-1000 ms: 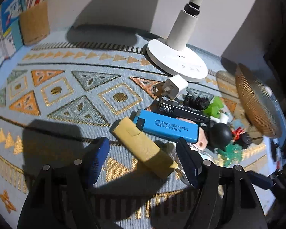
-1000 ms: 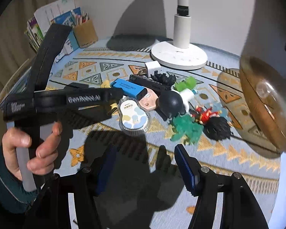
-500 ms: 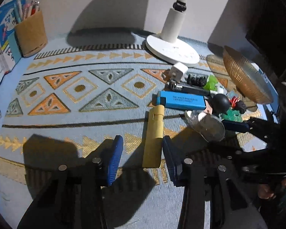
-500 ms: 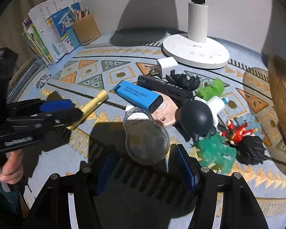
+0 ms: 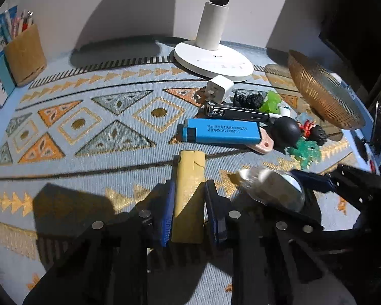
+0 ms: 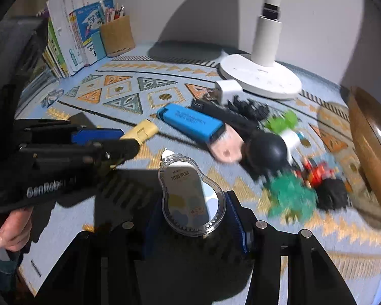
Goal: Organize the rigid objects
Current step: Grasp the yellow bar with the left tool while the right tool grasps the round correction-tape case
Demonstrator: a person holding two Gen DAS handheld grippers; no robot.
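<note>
My left gripper (image 5: 188,200) is shut on a long yellow bar (image 5: 189,193) that lies on the patterned mat; the bar also shows in the right wrist view (image 6: 142,131). My right gripper (image 6: 194,213) is shut on a clear plastic correction-tape case (image 6: 190,195), also seen in the left wrist view (image 5: 271,188). A blue box (image 5: 221,131), a black stick (image 5: 237,113), a white charger (image 5: 219,89), a black ball (image 5: 287,131) and small toy figures (image 5: 310,137) lie in a heap at the right of the mat.
A white lamp base (image 5: 213,59) stands at the back. A ribbed golden bowl (image 5: 322,94) is at the right. A cork pencil cup (image 5: 25,53) and books (image 6: 73,38) stand at the back left.
My left gripper has closed on the yellow bar. My right gripper has moved in and closed on the clear correction-tape case.
</note>
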